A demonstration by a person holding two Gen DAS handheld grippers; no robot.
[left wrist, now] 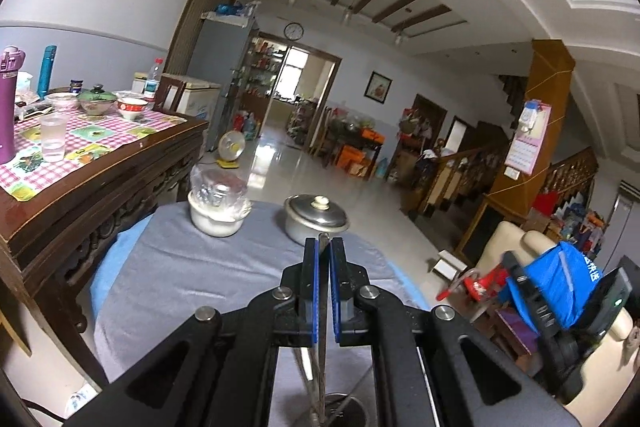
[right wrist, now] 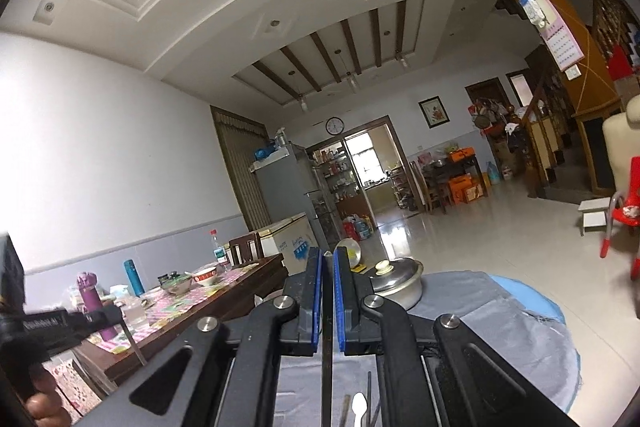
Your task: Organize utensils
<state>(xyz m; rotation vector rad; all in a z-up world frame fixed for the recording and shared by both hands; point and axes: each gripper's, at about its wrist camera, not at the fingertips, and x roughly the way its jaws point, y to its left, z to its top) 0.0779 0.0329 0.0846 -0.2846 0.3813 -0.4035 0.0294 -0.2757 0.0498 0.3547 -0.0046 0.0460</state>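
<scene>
My left gripper (left wrist: 324, 241) is shut on a thin metal utensil (left wrist: 322, 367) that runs upright between the blue pads; its tip pokes out at the top. Its lower end hangs over a round metal holder (left wrist: 340, 409) on the grey cloth (left wrist: 192, 267). My right gripper (right wrist: 327, 255) is shut on a dark flat utensil (right wrist: 327, 367) held upright between its pads. Below it, several loose utensils (right wrist: 359, 405) lie on the cloth, among them a white spoon. The left gripper also shows in the right wrist view (right wrist: 124, 319) at the far left, with its utensil hanging down.
A lidded metal pot (left wrist: 316, 217) and a white bowl under plastic wrap (left wrist: 218, 203) stand at the far side of the round cloth-covered table (right wrist: 520, 327). A wooden table (left wrist: 100, 171) with cups, bowls and bottles stands left. A red chair (right wrist: 624, 211) is right.
</scene>
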